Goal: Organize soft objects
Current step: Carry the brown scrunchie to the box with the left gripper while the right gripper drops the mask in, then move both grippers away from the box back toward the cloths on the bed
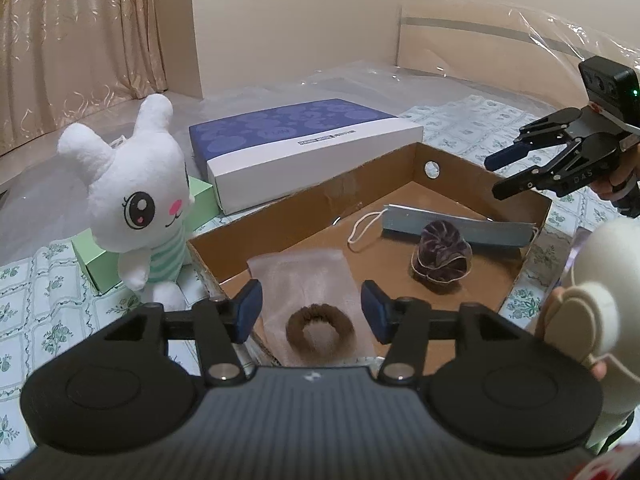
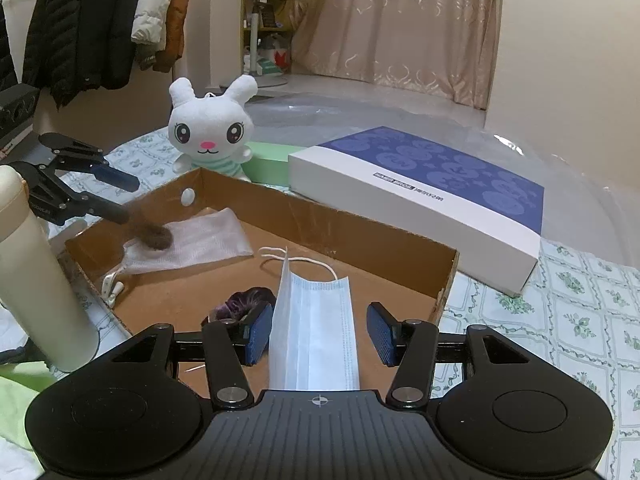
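Observation:
A shallow cardboard tray (image 1: 304, 208) (image 2: 320, 216) holds a white mesh bag (image 1: 308, 276) (image 2: 200, 236), a brown scrunchie (image 1: 320, 330) (image 2: 154, 236) lying on that bag, a purple scrunchie (image 1: 440, 256) (image 2: 240, 304) and a folded blue face mask (image 1: 452, 226) (image 2: 316, 320). My left gripper (image 1: 313, 314) (image 2: 128, 199) is open, its pads on either side of the brown scrunchie without pressing it. My right gripper (image 2: 320, 332) (image 1: 494, 177) is open too; the mask rests between its pads, untouched.
A white plush bunny (image 1: 132, 200) (image 2: 210, 128) sits by the tray's corner, against a green box (image 1: 96, 268) (image 2: 268, 166). A blue and white flat box (image 1: 304, 140) (image 2: 432, 184) lies behind the tray. A cream bottle (image 2: 36, 272) (image 1: 592, 312) stands close by.

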Motion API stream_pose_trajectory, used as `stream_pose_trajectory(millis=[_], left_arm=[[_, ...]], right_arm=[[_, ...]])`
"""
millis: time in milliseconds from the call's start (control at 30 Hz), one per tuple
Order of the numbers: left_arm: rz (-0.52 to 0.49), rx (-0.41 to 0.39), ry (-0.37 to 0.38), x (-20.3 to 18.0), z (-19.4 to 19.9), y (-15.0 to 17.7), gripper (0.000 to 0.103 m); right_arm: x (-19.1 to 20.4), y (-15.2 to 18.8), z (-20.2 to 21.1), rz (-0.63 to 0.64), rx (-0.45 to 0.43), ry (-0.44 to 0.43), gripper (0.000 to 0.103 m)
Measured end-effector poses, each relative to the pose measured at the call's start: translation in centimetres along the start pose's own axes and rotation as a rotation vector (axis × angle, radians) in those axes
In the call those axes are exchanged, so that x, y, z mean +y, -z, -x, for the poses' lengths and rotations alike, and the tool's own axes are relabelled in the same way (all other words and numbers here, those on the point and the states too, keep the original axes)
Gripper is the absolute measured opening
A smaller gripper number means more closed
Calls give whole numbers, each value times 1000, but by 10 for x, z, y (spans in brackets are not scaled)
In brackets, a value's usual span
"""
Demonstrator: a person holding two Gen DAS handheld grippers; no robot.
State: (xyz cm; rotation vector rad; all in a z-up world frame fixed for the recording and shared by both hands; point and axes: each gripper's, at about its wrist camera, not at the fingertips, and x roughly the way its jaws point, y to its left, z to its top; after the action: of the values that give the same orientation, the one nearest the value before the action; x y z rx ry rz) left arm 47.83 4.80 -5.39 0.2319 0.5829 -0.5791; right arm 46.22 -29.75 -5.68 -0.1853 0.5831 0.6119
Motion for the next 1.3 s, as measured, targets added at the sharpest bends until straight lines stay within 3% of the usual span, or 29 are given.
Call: stream_pose_trajectory(millis=[267, 567, 933, 1300], left_arm=[[50, 17, -51, 7, 15, 7, 51], [187, 39, -146, 4, 76, 23, 51], [286, 57, -264, -41, 177, 47, 51], [393, 55, -372, -94, 258, 75, 51]], right_arm=[[4, 1, 15, -11, -5, 17, 53], [20, 10, 64, -106, -27, 46, 53], [63, 21, 146, -225, -97, 49, 53], [125, 51, 192, -279, -111, 33, 53]])
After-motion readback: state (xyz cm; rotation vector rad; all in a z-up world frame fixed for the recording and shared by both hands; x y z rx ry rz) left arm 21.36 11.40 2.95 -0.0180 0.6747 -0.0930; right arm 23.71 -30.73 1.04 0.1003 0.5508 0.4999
